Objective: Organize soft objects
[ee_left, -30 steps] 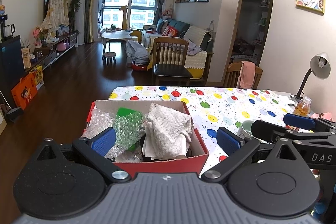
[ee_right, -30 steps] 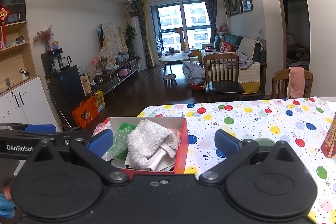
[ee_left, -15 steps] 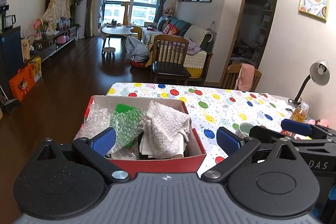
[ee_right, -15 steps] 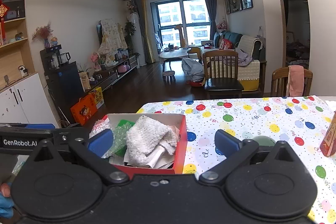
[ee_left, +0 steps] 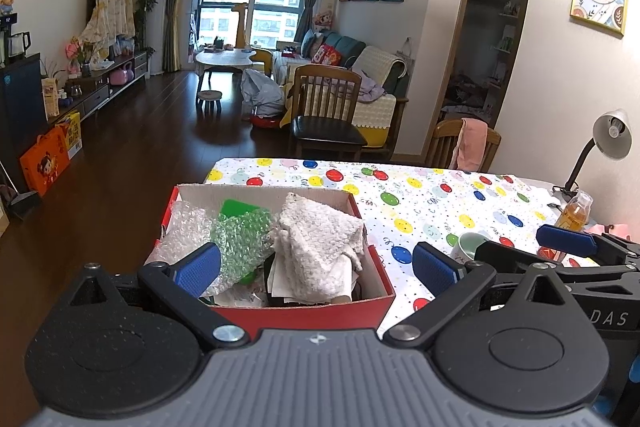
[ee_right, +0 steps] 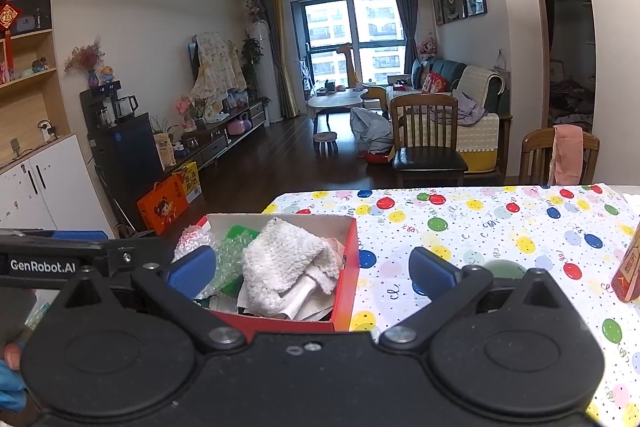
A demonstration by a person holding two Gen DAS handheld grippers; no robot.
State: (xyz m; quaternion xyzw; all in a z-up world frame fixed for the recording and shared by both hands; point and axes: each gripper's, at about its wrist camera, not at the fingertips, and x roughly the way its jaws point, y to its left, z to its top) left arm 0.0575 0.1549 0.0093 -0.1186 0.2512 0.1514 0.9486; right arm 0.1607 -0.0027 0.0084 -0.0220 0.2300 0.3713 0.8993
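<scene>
Left claw (ee_left: 316,269) spread, side reads "GenRobot.AI"; right claw (ee_right: 312,273) "DAS".

Both wrist views face red box (ee_left: 304,311) (near).

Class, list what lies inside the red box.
Inside the red box: a white fluffy cloth, green bubble wrap, clear bubble wrap, and papers beneath. The bottom is covered.
</scene>
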